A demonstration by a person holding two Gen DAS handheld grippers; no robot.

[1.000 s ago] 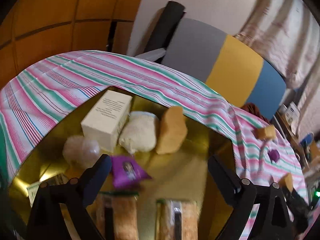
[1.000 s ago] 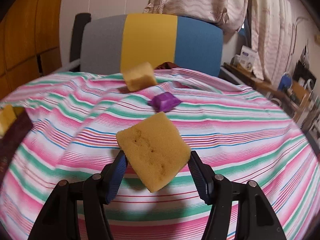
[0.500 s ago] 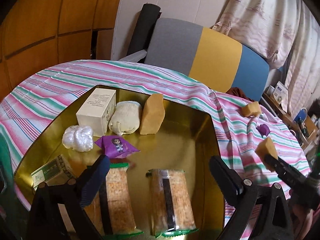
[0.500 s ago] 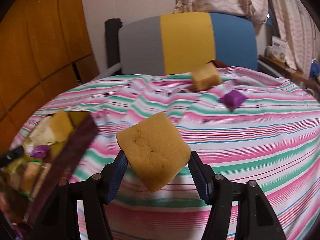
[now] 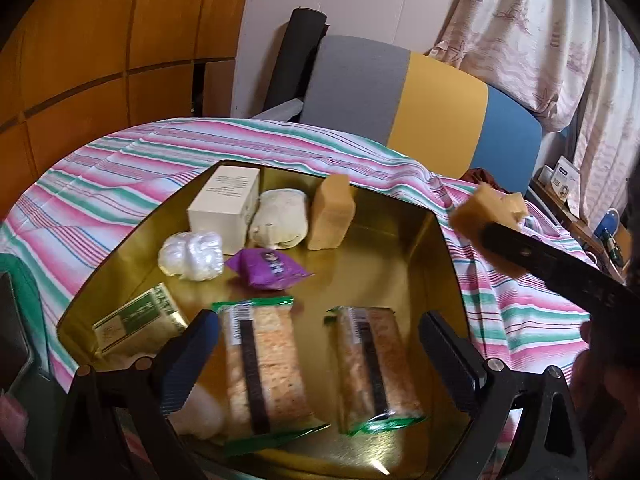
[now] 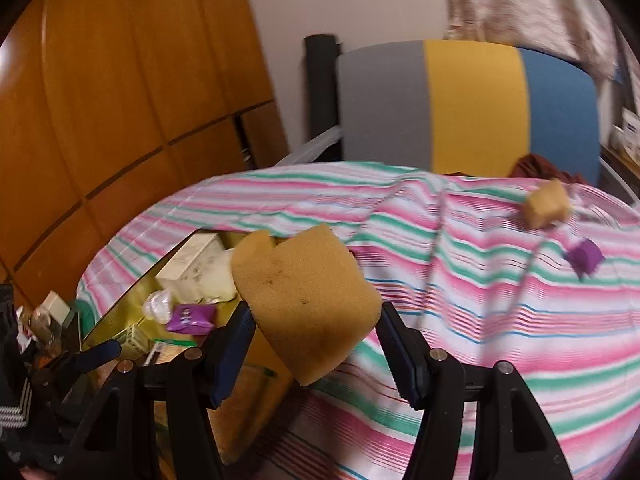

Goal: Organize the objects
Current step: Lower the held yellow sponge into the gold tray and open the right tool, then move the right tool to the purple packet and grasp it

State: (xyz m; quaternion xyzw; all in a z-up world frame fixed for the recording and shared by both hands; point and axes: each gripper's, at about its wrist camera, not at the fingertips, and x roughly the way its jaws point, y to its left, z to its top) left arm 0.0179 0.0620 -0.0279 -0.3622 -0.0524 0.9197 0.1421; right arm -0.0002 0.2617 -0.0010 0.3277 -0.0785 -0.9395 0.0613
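Since a second ago the right gripper has swung left, so the gold tray that was barely at the left edge of its view now fills the lower left, and the left gripper has drawn back from the tray's contents, taking in the whole tray.

The right gripper's jaws are clamped on a yellow sponge, which sits tilted between the blue pads and hangs over the tray's right rim and the striped cloth. In the left wrist view the same sponge shows at the right, above the cloth just past the tray's right edge.

The left gripper stands wide apart and holds nothing, hovering over the near part of the gold tray. Just beyond its fingers lie two cracker packs side by side, lengthwise. Farther in lies a purple packet, with a white plastic wad to its left and a small green-printed box at the near left. Along the far side stand a cream box, a pale cloth bundle touching it, and a second sponge upright at the right.

Out on the cloth, far right, lie another sponge and a second purple packet, apart from each other. A grey, yellow and blue chair back stands behind the table.
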